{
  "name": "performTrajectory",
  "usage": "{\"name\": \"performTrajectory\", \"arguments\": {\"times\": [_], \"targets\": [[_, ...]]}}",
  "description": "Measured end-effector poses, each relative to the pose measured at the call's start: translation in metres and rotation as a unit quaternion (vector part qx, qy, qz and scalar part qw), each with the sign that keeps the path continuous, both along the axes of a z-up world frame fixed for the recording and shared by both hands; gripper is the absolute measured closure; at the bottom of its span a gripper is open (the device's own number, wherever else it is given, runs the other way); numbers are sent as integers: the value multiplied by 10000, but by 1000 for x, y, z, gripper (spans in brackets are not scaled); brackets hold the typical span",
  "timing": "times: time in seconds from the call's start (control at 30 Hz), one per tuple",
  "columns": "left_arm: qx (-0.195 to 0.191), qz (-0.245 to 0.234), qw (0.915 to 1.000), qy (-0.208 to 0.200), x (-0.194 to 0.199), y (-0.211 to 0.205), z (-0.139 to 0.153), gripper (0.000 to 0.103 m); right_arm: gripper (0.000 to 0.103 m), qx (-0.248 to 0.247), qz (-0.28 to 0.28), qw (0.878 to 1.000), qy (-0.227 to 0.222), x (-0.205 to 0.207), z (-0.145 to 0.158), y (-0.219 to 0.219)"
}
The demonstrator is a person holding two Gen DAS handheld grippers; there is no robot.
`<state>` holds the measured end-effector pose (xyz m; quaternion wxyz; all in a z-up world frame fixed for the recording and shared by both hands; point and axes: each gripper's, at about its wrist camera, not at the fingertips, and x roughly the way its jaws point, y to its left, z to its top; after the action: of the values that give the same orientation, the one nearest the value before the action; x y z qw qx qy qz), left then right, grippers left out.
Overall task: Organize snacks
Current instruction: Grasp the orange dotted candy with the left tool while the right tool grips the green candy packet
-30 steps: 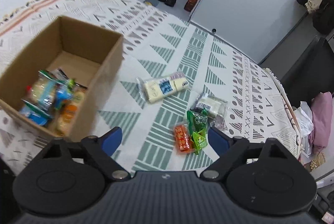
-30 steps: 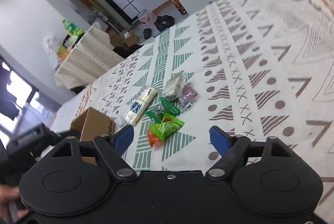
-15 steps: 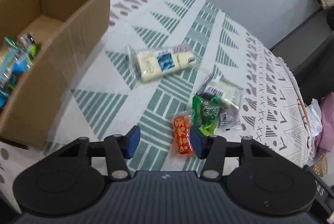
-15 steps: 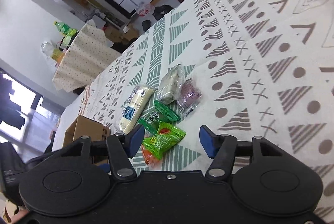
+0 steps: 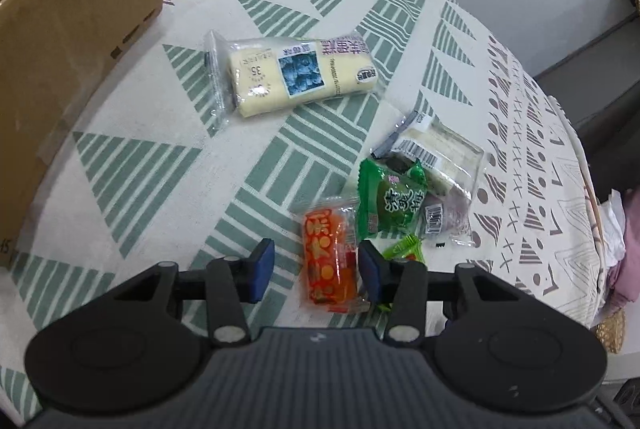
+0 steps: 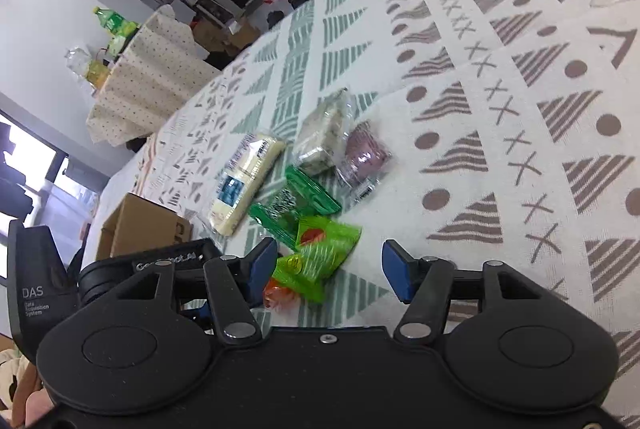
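A: Two grippers in play, which is closer to a snack?
B: Left gripper [image 5: 316, 269]. It straddles the orange pack [image 5: 330, 261], which lies flat on the cloth [image 5: 140, 109], long axis running away from me along the fingers. Right pad looks at or near the wrapper edge, left pad shows a gap.
A: Clamped?
B: Not that I can see. Jaws have just been closing, pack between them, narrowed but no squeeze visible.
A: Right gripper [image 6: 330, 269]?
B: Jaws apart, half wide, holding nothing. It hovers low over the lime pack [image 6: 320, 257], which lies crosswise just beyond the pads, nearer the left pad.
A: Where does it all go?
B: Box [image 5: 80, 29], up-left of my left gripper, well apart from the pile. Cream bar [image 5: 300, 73] lies between.
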<state>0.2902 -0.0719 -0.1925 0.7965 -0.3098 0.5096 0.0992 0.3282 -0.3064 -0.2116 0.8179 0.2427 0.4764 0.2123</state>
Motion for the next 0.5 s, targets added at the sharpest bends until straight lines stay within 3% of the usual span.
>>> {"name": "performTrajectory", "arguments": {"times": [0.07,0.17,0.5], "targets": [[-54,45,9999,80,-1,4,0,83,45,0,-19,10000,-3,0,0,-1],[-154,102,9998,106,-6,12,0,84,45,-36,25,10000,-35,0,1,2],[44,117,9998,143,-29,28,12,85,45,-452,290,9984,-152,5,-2,31]]}}
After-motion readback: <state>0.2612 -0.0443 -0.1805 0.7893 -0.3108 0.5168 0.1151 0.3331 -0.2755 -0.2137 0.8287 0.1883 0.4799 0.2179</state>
